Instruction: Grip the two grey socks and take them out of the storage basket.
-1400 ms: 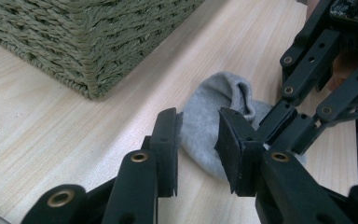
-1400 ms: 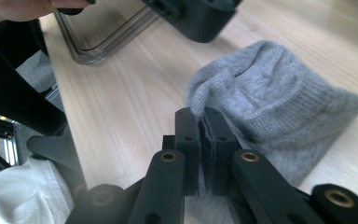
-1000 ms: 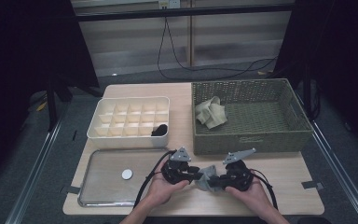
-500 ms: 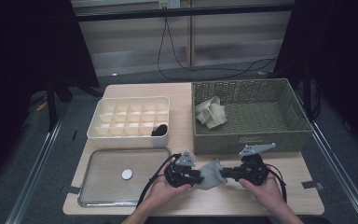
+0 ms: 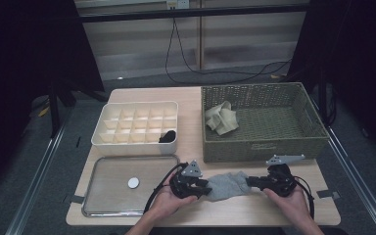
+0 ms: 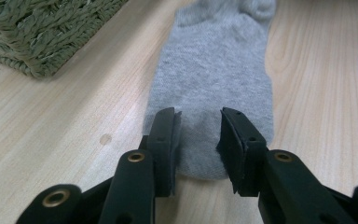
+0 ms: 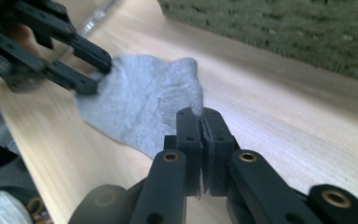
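Left hand-held gripper (image 5: 203, 188): I have its jaws apart, straddling one end of the grey sock (image 5: 227, 185); in the left gripper view the pads (image 6: 168, 140) stand either side of the toe without pinching it.
Right hand-held gripper (image 5: 248, 182): jaws pressed together on the sock's other end, fabric pinched between them in the right gripper view.
Change: a second ago both grippers sat close together with the sock bunched between them; now the right one has moved outward and the sock lies drawn out to full length.
Sock position: flat on the tabletop (image 5: 191, 93) near the front edge, between my two hands, just in front of the wicker basket (image 5: 303, 142).
Meaning: stretching looks done; I judge the sock ready for folding or rolling. The left jaws must close first, or the end will slip.
Tray (image 5: 90, 210): left of the sock, holds a small white disc (image 5: 133, 183).
Divided box (image 5: 103, 139): behind the tray, one dark item (image 5: 168, 136) in a front cell.
Basket contents: one beige cloth (image 5: 221, 118).
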`<state>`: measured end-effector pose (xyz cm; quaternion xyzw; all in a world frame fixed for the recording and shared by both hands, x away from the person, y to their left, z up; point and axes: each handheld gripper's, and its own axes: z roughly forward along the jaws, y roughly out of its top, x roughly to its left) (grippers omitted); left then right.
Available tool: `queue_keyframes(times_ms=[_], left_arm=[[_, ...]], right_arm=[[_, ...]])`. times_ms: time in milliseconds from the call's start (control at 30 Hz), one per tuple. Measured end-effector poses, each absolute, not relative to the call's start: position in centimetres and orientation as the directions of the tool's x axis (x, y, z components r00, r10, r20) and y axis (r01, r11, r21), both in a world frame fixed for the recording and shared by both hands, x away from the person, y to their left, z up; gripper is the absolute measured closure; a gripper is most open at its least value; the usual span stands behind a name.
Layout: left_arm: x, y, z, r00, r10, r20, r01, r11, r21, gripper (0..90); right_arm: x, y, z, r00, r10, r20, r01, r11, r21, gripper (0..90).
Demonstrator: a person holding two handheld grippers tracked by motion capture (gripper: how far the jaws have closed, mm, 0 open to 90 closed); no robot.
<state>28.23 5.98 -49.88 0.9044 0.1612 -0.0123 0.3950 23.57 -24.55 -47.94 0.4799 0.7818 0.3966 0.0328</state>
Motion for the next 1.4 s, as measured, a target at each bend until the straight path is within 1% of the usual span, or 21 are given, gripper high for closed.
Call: queue_keyframes(times_ms=[100,200,233,300,333,433,467,567,600,700,733,800,867,1000,1067,1233,1400], left_arm=[[28.2,6.1,-49.8,0.946,0.290,-0.147,0.306,-0.640,0.705,65.9],[28.0,6.1,-49.9,0.950,0.288,-0.117,0.281,-0.633,0.721,64.6],[27.9,6.1,-49.9,0.945,0.299,-0.131,0.297,-0.620,0.726,63.8],[28.0,6.2,-49.7,0.946,0.292,-0.139,0.300,-0.630,0.716,63.4],[28.1,6.1,-49.7,0.942,0.291,-0.165,0.315,-0.605,0.731,63.0],[28.1,6.1,-49.6,0.938,0.291,-0.190,0.332,-0.587,0.739,63.0],[28.1,6.1,-49.5,0.934,0.294,-0.205,0.344,-0.575,0.742,63.1],[28.1,6.0,-49.4,0.931,0.296,-0.214,0.352,-0.574,0.739,63.5],[28.1,5.9,-49.4,0.933,0.289,-0.216,0.350,-0.582,0.734,63.9],[28.1,5.8,-49.6,0.932,0.289,-0.217,0.352,-0.587,0.730,64.4],[28.1,5.6,-49.7,0.934,0.288,-0.209,0.348,-0.611,0.711,66.2],[28.0,5.5,-49.9,0.941,0.273,-0.201,0.332,-0.623,0.708,67.5],[27.9,5.4,-49.9,0.936,0.280,-0.214,0.345,-0.609,0.714,67.4],[28.0,5.5,-49.8,0.941,0.273,-0.201,0.333,-0.626,0.705,67.3],[28.0,5.6,-49.8,0.939,0.280,-0.198,0.335,-0.624,0.706,66.6],[27.7,5.6,-49.8,0.944,0.276,-0.179,0.318,-0.630,0.709,64.6],[27.7,5.7,-49.9,0.945,0.266,-0.192,0.321,-0.628,0.709,60.8]], right_arm=[[23.7,-24.5,-48.4,-0.530,0.786,0.320,0.735,0.237,0.635,85.3],[23.8,-24.7,-48.8,-0.520,0.791,0.323,0.748,0.238,0.620,78.9],[23.8,-24.8,-48.5,-0.527,0.784,0.328,0.740,0.233,0.631,75.9],[23.7,-24.9,-48.3,-0.526,0.783,0.333,0.737,0.224,0.637,75.1],[23.7,-24.9,-48.1,-0.530,0.779,0.335,0.727,0.214,0.652,75.0],[23.7,-24.7,-47.8,-0.547,0.765,0.340,0.716,0.217,0.664,76.5],[23.8,-24.2,-47.7,-0.556,0.755,0.346,0.716,0.225,0.661,80.2],[24.1,-23.5,-47.7,-0.577,0.741,0.343,0.710,0.247,0.659,82.2],[24.5,-22.8,-47.8,-0.592,0.732,0.337,0.707,0.271,0.653,83.2],[25.0,-22.2,-47.8,-0.606,0.724,0.329,0.701,0.290,0.651,84.0],[25.5,-21.7,-47.8,-0.617,0.721,0.316,0.699,0.316,0.642,85.4],[26.0,-21.3,-48.1,-0.622,0.717,0.315,0.700,0.329,0.634,85.5],[26.2,-21.2,-48.4,-0.622,0.718,0.313,0.701,0.332,0.631,85.1],[26.5,-21.3,-49.4,-0.601,0.731,0.324,0.727,0.330,0.602,84.6],[26.4,-21.4,-49.5,-0.592,0.739,0.321,0.732,0.327,0.598,85.6],[26.1,-21.6,-49.5,-0.615,0.731,0.295,0.714,0.357,0.602,86.8],[25.2,-21.9,-49.7,-0.617,0.716,0.327,0.721,0.349,0.598,86.7]])
